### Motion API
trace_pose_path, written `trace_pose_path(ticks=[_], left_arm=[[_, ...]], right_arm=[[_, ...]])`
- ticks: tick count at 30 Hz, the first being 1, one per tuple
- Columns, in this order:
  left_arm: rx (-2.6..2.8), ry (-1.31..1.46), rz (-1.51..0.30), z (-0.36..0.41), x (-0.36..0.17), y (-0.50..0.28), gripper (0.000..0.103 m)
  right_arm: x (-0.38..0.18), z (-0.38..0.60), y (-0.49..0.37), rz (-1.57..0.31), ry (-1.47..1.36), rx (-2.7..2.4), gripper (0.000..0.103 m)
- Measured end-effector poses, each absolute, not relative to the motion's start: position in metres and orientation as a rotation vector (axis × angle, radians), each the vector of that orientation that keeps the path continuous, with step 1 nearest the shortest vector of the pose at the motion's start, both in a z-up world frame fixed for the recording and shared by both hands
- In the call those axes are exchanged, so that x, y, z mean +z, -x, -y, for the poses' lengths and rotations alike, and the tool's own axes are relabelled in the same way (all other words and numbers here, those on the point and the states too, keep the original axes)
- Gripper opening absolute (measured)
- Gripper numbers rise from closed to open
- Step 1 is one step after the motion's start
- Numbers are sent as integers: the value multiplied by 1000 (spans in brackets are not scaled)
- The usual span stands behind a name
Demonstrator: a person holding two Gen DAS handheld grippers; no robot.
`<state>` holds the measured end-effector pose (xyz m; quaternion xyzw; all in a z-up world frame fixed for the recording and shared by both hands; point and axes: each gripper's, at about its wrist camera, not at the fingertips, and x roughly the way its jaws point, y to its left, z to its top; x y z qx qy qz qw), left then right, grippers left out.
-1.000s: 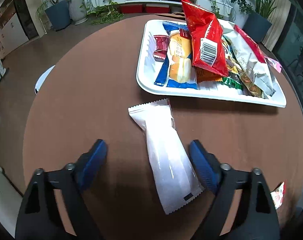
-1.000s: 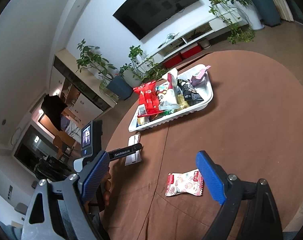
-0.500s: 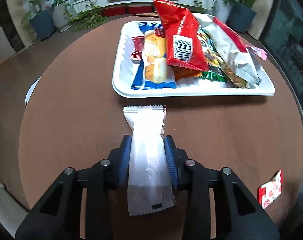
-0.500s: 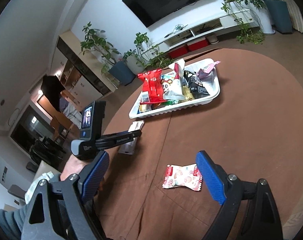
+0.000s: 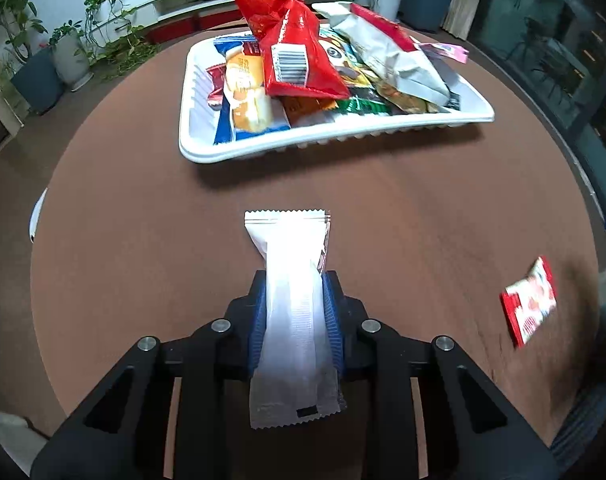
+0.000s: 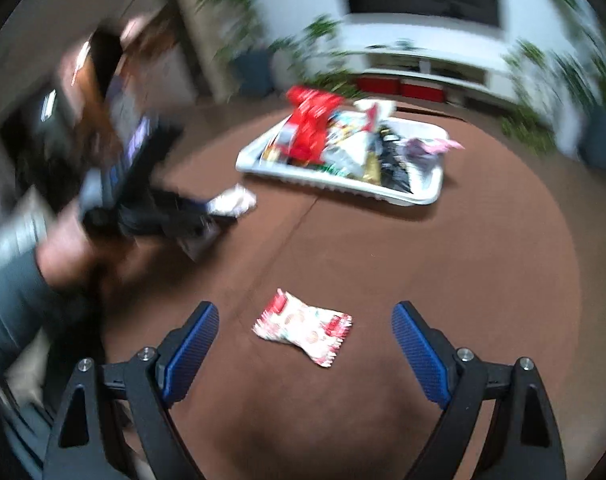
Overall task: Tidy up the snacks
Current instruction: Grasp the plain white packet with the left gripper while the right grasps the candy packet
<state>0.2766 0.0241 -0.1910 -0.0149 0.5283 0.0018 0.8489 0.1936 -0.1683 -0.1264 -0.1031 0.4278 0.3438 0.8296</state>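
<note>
A long white snack packet (image 5: 289, 240) lies lengthwise between the blue pads of my left gripper (image 5: 295, 280). The jaws are closing and both pads press on its sides. Beyond it stands a white tray (image 5: 335, 132) piled with several snack bags, a red bag (image 5: 299, 60) on top. A small red-and-white packet (image 6: 303, 330) lies flat on the brown table. My right gripper (image 6: 305, 310) stands open just in front of it, one finger on either side, not touching it. The right wrist view is blurred; in it the left gripper (image 6: 199, 216) holds the white packet (image 6: 233, 202) near the tray (image 6: 343, 190).
The round brown table (image 5: 423, 208) runs to its edge at right, where the red-and-white packet (image 5: 529, 306) lies. A person's hand and grey sleeve (image 6: 31, 280) hold the left gripper. Potted plants and a low TV shelf stand behind the table.
My left gripper went from wide open around the white packet to shut on it, and swung to face the tray. The right gripper rolled and now points down over the red-and-white packet.
</note>
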Motion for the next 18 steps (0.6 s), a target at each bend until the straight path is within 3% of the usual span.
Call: trace_pose_path(ticks=[4, 9, 18], left_arm=[[-24, 68, -1101, -25, -190, -256, 24], [-71, 114, -1081, -23, -187, -231, 24], [-121, 142, -1071, -21, -188, -217, 24]], right_arm=[[-140, 143, -198, -929, 476, 875, 89], [-171, 119, -218, -1029, 656, 971, 76], [-193, 99, -236, -1144, 777, 1047, 69]])
